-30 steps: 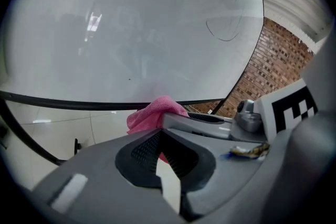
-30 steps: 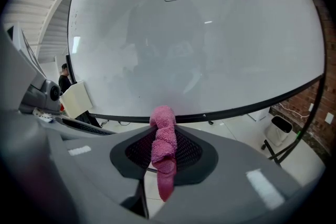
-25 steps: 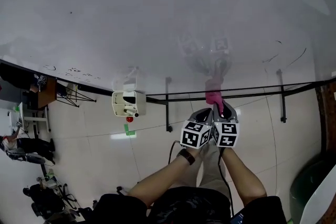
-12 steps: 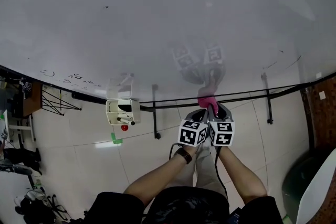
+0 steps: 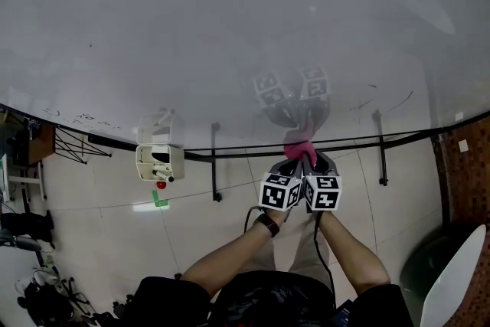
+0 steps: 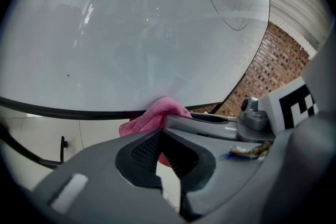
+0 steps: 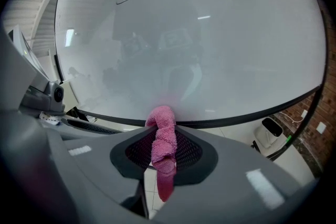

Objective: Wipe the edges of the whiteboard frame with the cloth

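Pinching 1 pink cloth (image 7: 167, 119), right claw (image 7: 163, 136) at whiteboard frame (image 7: 237, 118), left claw (image 6: 160, 136) pressed together (empty).

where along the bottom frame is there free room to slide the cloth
Free: the frame between the white box and the cloth, and rightward from the cloth to the brick wall. Crowded: at the cloth, where left claw and right claw sit side by side.

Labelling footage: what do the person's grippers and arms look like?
The left gripper and right gripper are grey, with black meshed pads inside the jaws. Each carries a cube of black-and-white square markers. A dark-strapped watch sits on the left wrist.
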